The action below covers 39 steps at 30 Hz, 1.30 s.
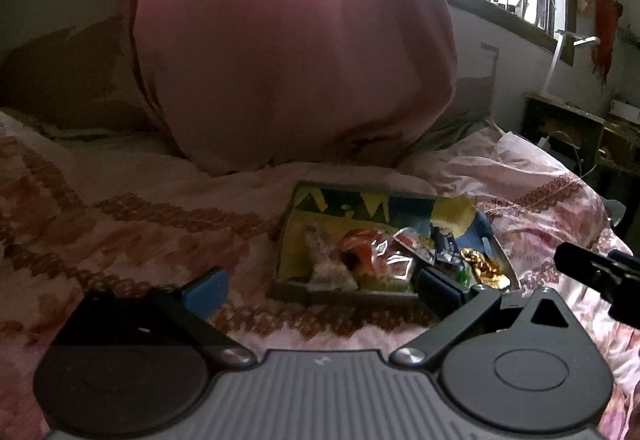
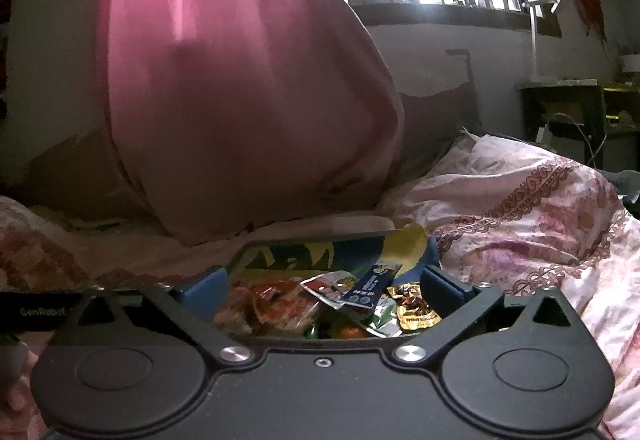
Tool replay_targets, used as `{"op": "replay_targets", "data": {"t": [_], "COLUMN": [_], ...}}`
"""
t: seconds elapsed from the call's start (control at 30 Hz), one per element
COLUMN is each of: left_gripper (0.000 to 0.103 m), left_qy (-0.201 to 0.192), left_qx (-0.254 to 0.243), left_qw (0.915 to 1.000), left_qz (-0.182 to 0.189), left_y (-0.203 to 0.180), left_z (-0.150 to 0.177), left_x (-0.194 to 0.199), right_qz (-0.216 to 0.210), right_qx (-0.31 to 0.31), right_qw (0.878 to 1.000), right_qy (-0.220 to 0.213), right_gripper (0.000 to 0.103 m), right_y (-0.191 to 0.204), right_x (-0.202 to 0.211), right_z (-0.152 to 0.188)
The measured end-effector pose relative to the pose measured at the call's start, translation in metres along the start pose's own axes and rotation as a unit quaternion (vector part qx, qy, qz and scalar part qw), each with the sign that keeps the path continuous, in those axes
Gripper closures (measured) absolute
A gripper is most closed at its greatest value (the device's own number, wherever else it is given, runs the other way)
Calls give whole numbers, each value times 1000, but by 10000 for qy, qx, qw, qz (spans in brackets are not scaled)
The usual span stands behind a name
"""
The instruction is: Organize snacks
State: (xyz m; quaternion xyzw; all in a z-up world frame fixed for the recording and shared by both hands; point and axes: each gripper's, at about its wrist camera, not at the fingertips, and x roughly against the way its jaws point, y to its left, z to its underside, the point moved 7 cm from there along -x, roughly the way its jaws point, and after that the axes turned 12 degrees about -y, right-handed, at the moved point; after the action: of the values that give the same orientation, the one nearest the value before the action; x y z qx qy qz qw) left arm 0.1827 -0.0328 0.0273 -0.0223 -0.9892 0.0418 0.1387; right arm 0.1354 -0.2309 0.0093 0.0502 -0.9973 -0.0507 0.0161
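Observation:
A shallow box (image 1: 340, 200) with a yellow, blue and green print lies on the bed, holding several snack packets. Among them are a red-orange packet (image 1: 360, 252), a dark blue sachet (image 1: 446, 250) and a gold packet (image 1: 486, 268). My left gripper (image 1: 324, 288) hovers open in front of the box, nothing between its blue pads (image 1: 208, 290). The right wrist view shows the box (image 2: 304, 252) close up, with the red packet (image 2: 280, 304), blue sachet (image 2: 370, 286) and gold packet (image 2: 416, 310). My right gripper (image 2: 324, 286) is open just before the near rim, empty.
A large pink cloth (image 1: 296, 52) hangs behind the box. A floral quilt (image 1: 540, 192) is bunched to the right. A dark desk (image 1: 580, 136) and a bright barred window stand at far right. Part of the right gripper's body (image 1: 600, 272) shows at the left view's edge.

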Motion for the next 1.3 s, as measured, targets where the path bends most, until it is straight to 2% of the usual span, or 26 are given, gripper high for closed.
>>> {"op": "replay_targets", "data": {"t": [0.57,1.3], "left_gripper": [0,0], "left_qy": [84,515], "left_qx": [-51,-184], "left_qw": [9999,9983], "left_qz": [-132,-176], "left_y": [14,22], "left_z": [37,77], "left_x": [62,59], "right_qz": [33,147], "right_qx": [53,313], "right_qw": [9996,9943], "right_qy": [266,1010], "right_gripper": [1,1], "right_y": [13,19], "right_x": [63,61], "right_z": [22,67]}}
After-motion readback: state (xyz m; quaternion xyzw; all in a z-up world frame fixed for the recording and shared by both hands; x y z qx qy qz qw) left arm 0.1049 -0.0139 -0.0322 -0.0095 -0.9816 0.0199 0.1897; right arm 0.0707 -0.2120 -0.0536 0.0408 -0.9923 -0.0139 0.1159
